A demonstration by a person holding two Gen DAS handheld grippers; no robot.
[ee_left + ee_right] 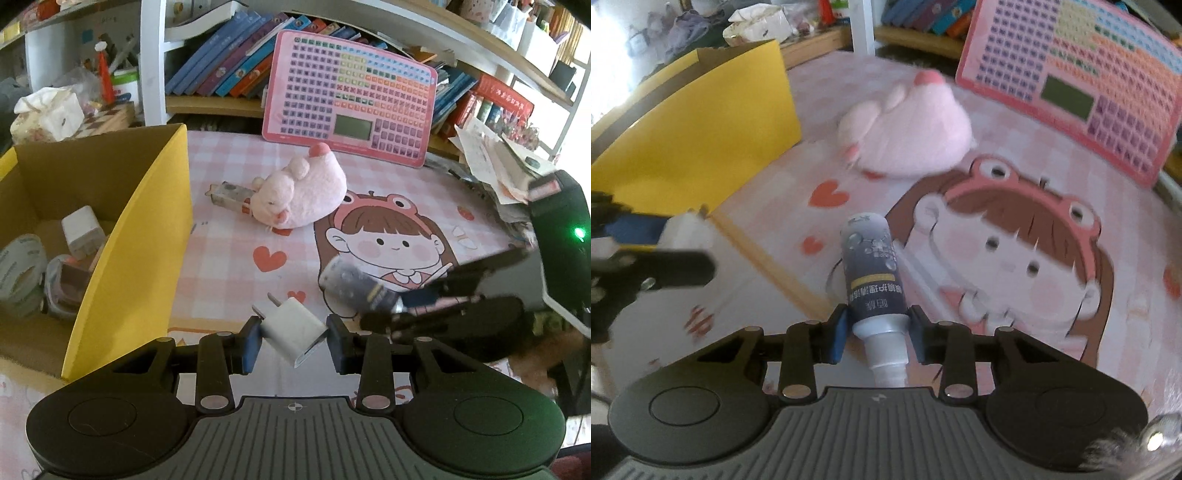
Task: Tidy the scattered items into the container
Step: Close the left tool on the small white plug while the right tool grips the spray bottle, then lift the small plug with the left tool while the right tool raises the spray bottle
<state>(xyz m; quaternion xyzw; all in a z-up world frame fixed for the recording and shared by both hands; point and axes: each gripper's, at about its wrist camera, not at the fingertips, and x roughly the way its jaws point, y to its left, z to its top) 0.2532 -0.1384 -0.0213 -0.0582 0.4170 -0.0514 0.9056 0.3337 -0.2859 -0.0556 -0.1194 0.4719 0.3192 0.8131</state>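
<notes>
Left gripper point(291, 334) jaws tight on tilted charger point(293, 326); right gripper point(877, 334) jaws clamped across bottle point(873, 273), nozzle toward camera, long axis along fingers.

— Left wrist view? Mounted just behind the left gripper point(291, 334), looking forward and steeply down along the jaws onto the table point(229, 236). Close in. Yellow box point(140, 236) left of the jaws, pink plush point(299, 195) and pink keyboard toy point(351, 99) ahead, shelves beyond.

— And the right wrist view? Set the same way behind the right gripper point(877, 332), tilted down, nearer the cloth, blurred.

— Shared ground? Same box point(701, 129), plush point(908, 136), keyboard toy point(1071, 88) and cartoon girl print point(388, 240) point(1008, 254). Each rig caught at the other's edge: right rig point(461, 295) right of the left jaws, left rig point(646, 258) left of the right jaws.
</notes>
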